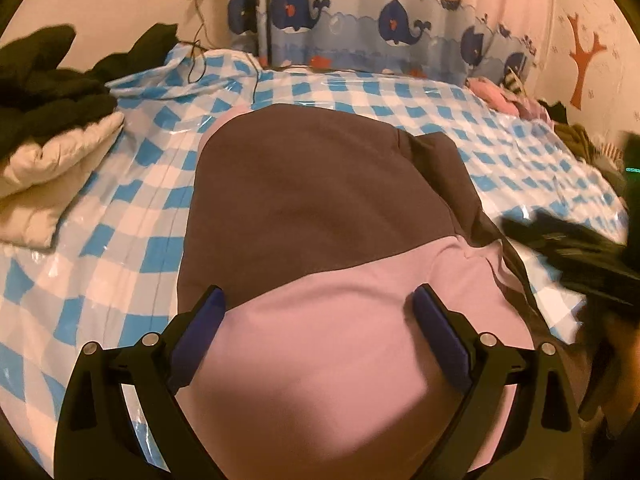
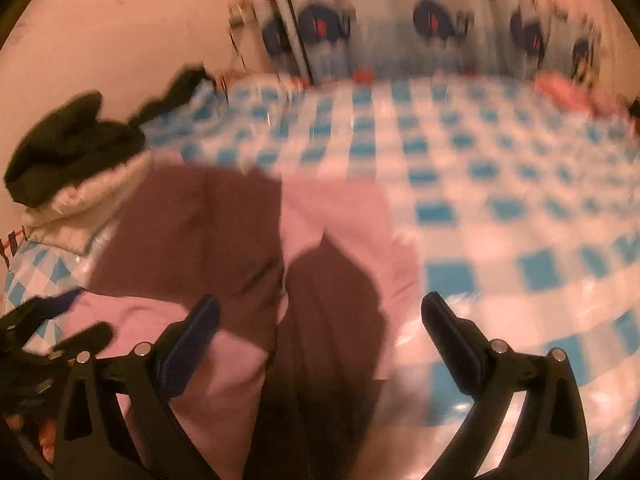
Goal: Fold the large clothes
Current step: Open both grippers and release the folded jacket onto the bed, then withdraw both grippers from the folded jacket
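Observation:
A large brown and pink garment lies on a bed covered with a blue and white checked sheet. My left gripper is open above the pink part near its near end, holding nothing. In the right wrist view the same garment lies left of centre, brown and pink panels overlapping. My right gripper is open over its right edge, empty. The right wrist view is motion-blurred. The right gripper shows as a dark blur in the left wrist view, and the left gripper at the lower left of the right wrist view.
A pile of black clothes on a white padded jacket sits at the left of the bed. More clothes lie at the far right. A whale-print curtain hangs behind. A cable runs from a wall socket.

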